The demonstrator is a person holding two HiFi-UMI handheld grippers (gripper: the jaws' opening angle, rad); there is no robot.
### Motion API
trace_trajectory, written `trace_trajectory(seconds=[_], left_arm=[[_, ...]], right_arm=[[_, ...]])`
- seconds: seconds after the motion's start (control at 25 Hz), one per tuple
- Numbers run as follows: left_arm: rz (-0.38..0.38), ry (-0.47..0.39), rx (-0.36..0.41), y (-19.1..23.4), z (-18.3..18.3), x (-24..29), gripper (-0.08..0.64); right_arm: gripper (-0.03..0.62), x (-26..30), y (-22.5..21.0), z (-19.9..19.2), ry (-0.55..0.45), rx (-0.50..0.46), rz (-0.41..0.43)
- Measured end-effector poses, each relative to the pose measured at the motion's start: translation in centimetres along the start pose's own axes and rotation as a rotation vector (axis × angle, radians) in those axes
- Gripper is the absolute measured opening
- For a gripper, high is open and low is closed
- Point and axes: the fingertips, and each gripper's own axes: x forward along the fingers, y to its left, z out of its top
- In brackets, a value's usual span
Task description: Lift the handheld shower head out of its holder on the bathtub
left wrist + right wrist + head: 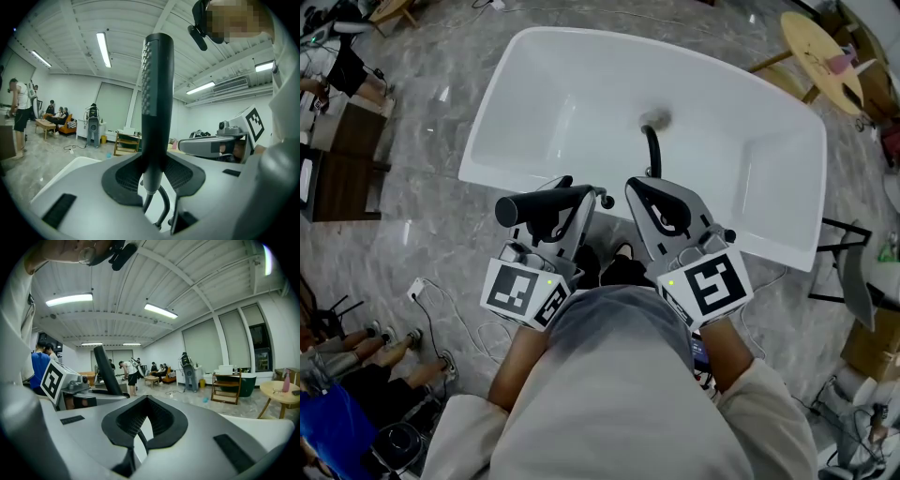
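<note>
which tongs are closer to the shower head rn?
Left. The left tongs are clamped on the black handheld shower head, which lies crosswise in them. The right tongs sit alongside, clear of it, holding nothing.

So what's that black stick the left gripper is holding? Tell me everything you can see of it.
It is the handheld shower head, a slim, matte black wand with a dimpled strip of nozzles down one side. The left gripper is clamped on its lower part, one pad on each side. A thin black hose curls out of its lower end. In the head view it lies roughly level, pointing to the picture's left, in the air by the near rim of the white bathtub.
</note>
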Motion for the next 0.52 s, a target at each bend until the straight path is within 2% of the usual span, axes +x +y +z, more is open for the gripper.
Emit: trace_trajectory(seconds=[0.52], left_arm=[[-0.010, 0.017, 0.003, -0.16, -0.80, -0.06, 0.138]], right_arm=[[0.017, 0.51, 0.49, -0.54, 0.024, 0.010, 0.014]])
